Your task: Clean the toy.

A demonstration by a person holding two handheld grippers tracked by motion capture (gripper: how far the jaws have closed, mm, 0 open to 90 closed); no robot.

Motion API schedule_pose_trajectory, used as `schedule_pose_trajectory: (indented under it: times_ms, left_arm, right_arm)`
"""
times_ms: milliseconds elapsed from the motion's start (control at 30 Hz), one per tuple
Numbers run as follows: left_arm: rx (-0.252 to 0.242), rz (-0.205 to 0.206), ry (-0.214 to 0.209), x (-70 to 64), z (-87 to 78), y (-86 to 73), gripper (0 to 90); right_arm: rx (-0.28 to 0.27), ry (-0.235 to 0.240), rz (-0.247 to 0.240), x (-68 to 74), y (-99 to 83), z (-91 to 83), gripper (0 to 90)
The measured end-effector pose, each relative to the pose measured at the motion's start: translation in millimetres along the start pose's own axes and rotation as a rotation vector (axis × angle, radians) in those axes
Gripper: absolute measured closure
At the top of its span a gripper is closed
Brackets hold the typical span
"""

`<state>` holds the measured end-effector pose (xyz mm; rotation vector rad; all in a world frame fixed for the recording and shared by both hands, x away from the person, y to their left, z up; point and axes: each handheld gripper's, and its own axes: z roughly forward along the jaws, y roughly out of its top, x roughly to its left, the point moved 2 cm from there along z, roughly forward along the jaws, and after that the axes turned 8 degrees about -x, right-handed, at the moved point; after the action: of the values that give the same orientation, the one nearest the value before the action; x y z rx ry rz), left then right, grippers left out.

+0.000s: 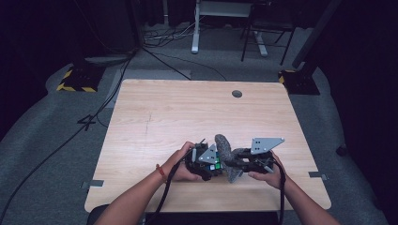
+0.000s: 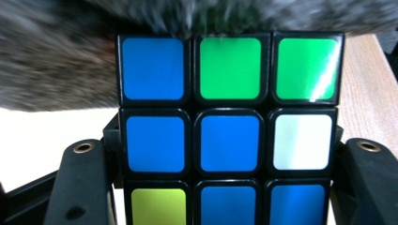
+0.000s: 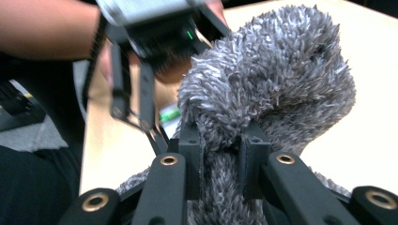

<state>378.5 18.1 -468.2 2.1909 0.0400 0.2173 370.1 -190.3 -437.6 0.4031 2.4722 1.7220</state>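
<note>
Left claw [image 1: 212, 165]: clamps rigid, slick-faced multicoloured plastic puzzle cube [image 2: 229, 129] by opposite sides | right claw [image 3: 224, 154]: pinches soft, light grey shaggy cloth [image 3: 267, 89] mid-fold, near desk [image 1: 187, 112] edge.

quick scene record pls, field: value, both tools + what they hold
left tool: shut on puzzle cube
cube face toward camera: mostly blue, with green, white and yellow-green stickers
right tool: shut on grey fuzzy cloth
relation: cloth pressed against the cube's top edge in the left gripper view
surface: wooden table
location: near edge, centre
</note>
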Motion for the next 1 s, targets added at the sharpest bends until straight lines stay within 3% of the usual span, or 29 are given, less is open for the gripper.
schedule_pose_trajectory:
  times_ms: [233, 367, 667, 767, 867, 1000]
  left_arm:
    - [-0.033, 0.003, 0.018, 2.0, -11.4, 3.9, 33.6]
    - [-0.038, -0.002, 0.017, 2.5, -14.3, 4.7, 33.6]
    - [0.016, 0.014, -0.009, -2.7, 1.2, 3.1, 33.6]
    - [0.000, 0.010, -0.025, -3.6, -1.7, 3.8, 33.6]
    - [-0.022, 0.013, -0.033, -4.6, -6.1, 6.2, 33.6]
    - [-0.049, 0.017, -0.017, -3.4, -16.4, 9.8, 33.6]
  right_arm:
    - [0.054, -0.040, 0.007, -6.3, -10.5, -2.8, 76.1]
    - [0.056, -0.043, 0.005, -6.0, -11.3, -3.2, 76.1]
    - [-0.034, 0.011, -0.040, 8.1, 6.7, -2.0, 76.0]
    - [-0.028, -0.013, -0.057, 7.9, 9.1, -1.5, 76.0]
    - [-0.009, -0.053, -0.041, 1.1, 6.0, -2.5, 76.1]
    - [0.026, -0.070, -0.021, -3.8, -1.6, -4.3, 76.1]
